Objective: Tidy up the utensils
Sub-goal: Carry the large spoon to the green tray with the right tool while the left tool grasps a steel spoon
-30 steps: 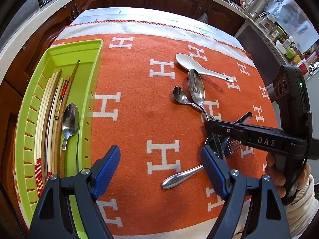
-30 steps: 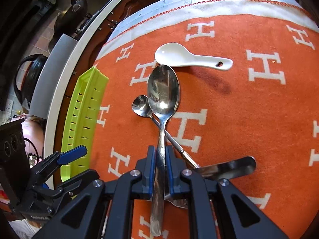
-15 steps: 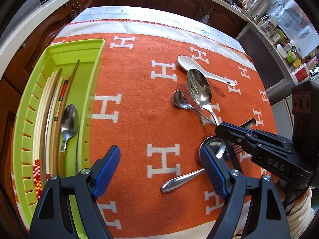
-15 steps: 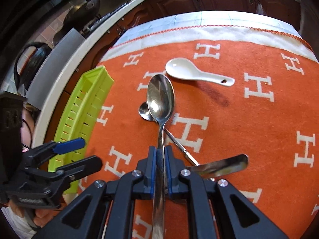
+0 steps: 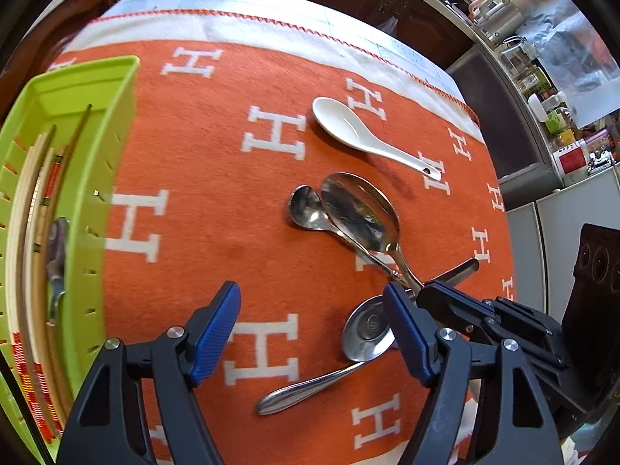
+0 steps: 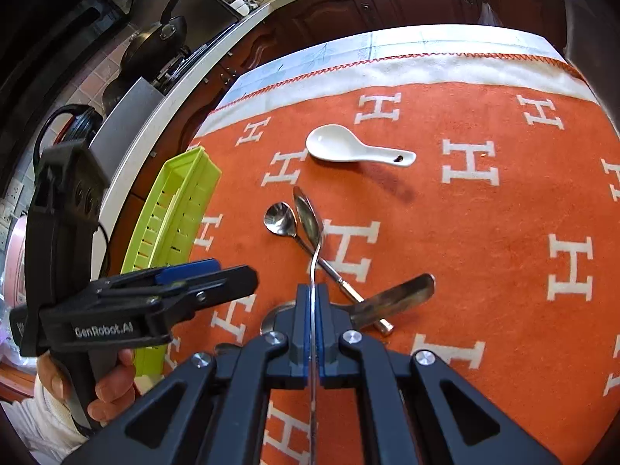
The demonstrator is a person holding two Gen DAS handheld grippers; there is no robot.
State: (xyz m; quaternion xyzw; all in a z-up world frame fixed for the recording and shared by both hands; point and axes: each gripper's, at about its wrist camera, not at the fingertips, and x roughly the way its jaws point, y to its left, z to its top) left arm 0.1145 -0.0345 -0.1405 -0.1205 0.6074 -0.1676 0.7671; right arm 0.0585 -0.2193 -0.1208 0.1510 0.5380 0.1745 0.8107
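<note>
Leftmost in the left wrist view, a lime slotted plastic tray (image 5: 97,124) holds pale chopsticks (image 5: 23,209) and a blurred steel spoon (image 5: 56,255). Right of it, the left gripper (image 5: 310,329) stands wide with nothing between its ribbed blue pads; its jaws have just been closing a little. On the orange blanket (image 5: 201,263) lie a glossy white ceramic spoon (image 5: 364,135), a teaspoon (image 5: 306,209) and an overturned spoon (image 5: 348,352). Lower centre in the right view, the right gripper (image 6: 312,310) is clamped tight on the big spoon (image 6: 308,221) by its thin handle.
</note>
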